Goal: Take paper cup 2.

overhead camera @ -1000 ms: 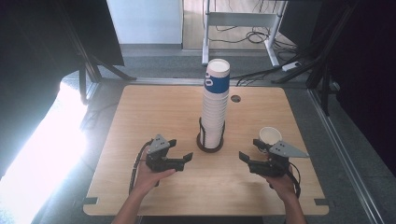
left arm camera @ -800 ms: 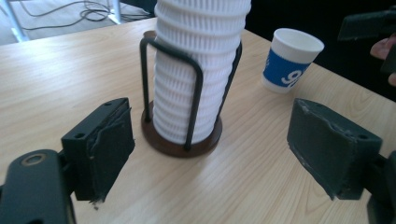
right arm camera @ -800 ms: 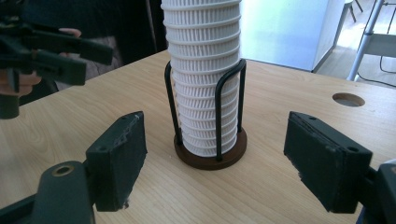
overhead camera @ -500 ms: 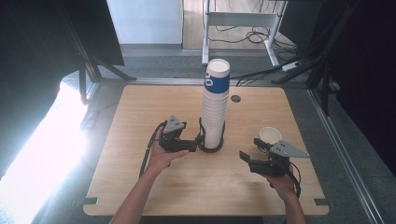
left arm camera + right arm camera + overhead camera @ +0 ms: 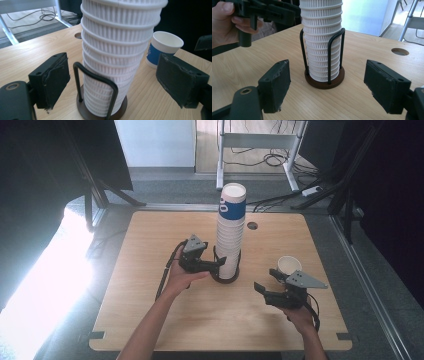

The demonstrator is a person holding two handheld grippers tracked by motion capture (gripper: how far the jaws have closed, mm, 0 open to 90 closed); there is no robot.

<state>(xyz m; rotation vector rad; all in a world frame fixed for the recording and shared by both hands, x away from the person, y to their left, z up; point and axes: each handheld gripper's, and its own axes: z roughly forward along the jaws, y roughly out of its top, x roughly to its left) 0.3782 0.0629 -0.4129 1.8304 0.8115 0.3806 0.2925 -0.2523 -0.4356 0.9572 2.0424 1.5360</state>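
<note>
With jaws just opening, the empty left tool [image 5: 216, 263] crowds the stack [image 5: 230, 235]; a careless nudge could topple it.

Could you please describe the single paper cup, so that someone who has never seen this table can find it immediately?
On the wooden table, look right of the tall cup stack that stands in a black wire holder. The single cup stands alone, just beyond the right gripper. Unlike the stacked cups, it stands apart, with its open white mouth showing and a blue band around it.
</note>
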